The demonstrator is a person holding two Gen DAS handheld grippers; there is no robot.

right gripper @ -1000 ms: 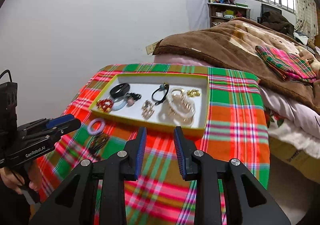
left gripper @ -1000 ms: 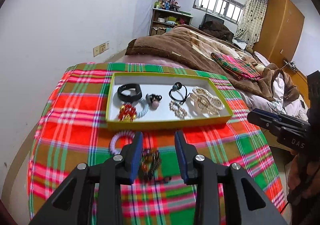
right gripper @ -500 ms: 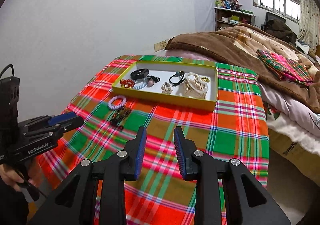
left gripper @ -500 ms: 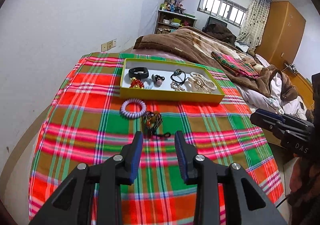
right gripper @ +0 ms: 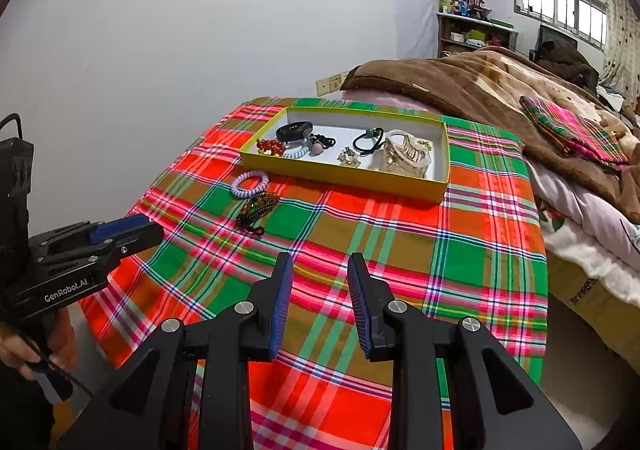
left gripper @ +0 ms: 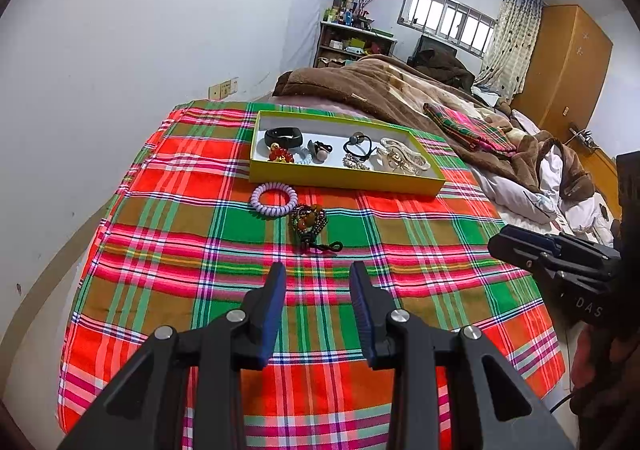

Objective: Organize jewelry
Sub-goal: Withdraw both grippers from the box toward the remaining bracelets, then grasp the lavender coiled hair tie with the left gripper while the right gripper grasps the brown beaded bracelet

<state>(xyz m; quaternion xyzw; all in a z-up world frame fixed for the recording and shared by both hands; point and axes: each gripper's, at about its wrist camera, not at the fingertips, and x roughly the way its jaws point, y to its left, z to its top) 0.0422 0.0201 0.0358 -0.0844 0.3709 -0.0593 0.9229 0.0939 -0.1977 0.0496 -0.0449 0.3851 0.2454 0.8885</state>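
Left gripper (left gripper: pixel 316 290): jaws part-spread, nothing between them, hanging over bare plaid cloth (left gripper: pixel 200 250) well short of the jewelry. Right gripper (right gripper: pixel 318 286): same state, jaws apart and empty, also over bare cloth, off to the right of the left one. Neither tool touches anything. Nearest loose piece to the left gripper is the bead bracelet (left gripper: pixel 309 224), a dark bunched heap with a cord tail lying toward the jaws. Touching or just beside it, on the far left side, the lilac coil tie (left gripper: pixel 274 199), flat on the cloth. Both sit just in front of the yellow tray (left gripper: pixel 348 181), outside its near wall. Tray already holds a black band, red beads, a black tie, gold pieces and a pale claw clip; free floor shows near the middle of the front edge. Judgement: task mostly done, two items left out; step in hand is the pause or set-up before the next pick. Next move calls for bringing the left gripper forward and down over the bracelet, jaws straddling the heap, closing on the beads rather than the loose cord, then lifting over the tray wall. Risk: beads slump or drag the coil tie along.
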